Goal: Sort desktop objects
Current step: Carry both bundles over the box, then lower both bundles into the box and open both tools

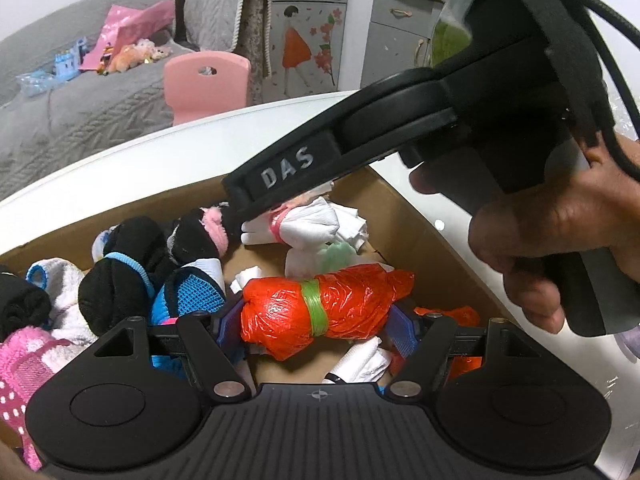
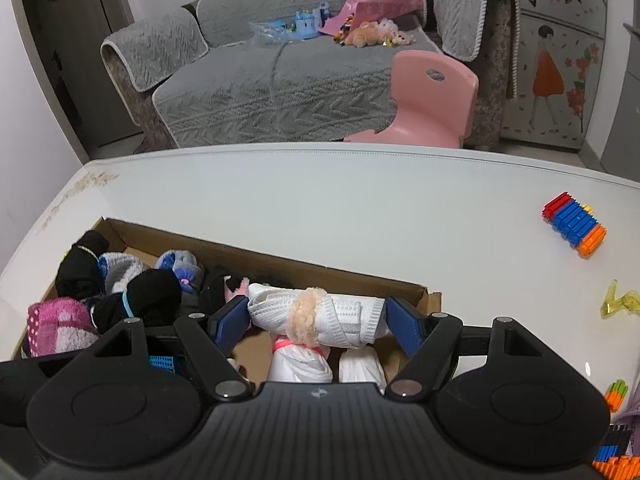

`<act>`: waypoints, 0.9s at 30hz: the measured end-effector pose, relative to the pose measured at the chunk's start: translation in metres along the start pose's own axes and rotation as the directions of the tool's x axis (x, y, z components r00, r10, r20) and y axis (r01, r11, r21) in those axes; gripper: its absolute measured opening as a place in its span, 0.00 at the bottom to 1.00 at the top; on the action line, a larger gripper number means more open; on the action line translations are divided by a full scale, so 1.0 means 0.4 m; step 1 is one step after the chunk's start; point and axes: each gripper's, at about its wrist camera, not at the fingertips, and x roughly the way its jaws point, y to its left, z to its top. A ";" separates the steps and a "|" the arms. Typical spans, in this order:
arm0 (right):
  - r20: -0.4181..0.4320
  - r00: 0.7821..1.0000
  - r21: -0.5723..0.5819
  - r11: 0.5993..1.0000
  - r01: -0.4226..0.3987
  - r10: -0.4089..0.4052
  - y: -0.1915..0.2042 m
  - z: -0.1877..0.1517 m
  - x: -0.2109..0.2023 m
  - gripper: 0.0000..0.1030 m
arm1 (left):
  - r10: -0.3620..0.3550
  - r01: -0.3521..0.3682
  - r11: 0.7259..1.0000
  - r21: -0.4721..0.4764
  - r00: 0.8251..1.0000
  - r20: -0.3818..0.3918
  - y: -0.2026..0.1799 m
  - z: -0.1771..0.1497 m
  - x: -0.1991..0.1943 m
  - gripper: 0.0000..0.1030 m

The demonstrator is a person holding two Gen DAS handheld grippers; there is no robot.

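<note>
— Left gripper (image 1: 318, 330), over the cardboard box (image 1: 404, 208)?

— Clamped on a red plastic bundle (image 1: 320, 312), tied at the middle with a green band (image 1: 314, 307). Held crosswise between the blue pads (image 1: 402, 330), above the box floor. Left of the jaws: black, blue and pink sock rolls (image 1: 120, 296). Beyond the jaws: white bundles (image 1: 316, 228), with the other gripper's finger touching them.

— And the right gripper (image 2: 318, 320)?

— Closed on a white cloth roll (image 2: 332, 316) wrapped with a fuzzy peach band (image 2: 304, 320). Gripped end to end, above the same box (image 2: 280, 264). Left of the jaws: dark and pink sock rolls (image 2: 120, 292). Below the jaws: two white bundles (image 2: 302, 364). Far right of the jaws, out on the white table (image 2: 320, 200): a stack of coloured blocks (image 2: 574, 224) and a yellow scrap (image 2: 620, 302).
</note>
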 end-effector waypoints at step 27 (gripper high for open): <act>0.137 0.991 -0.011 1.000 0.007 -0.005 0.031 0.007 -0.094 0.95 | 0.091 -0.093 0.995 0.037 0.995 0.046 -0.053 -0.011 -0.087 0.99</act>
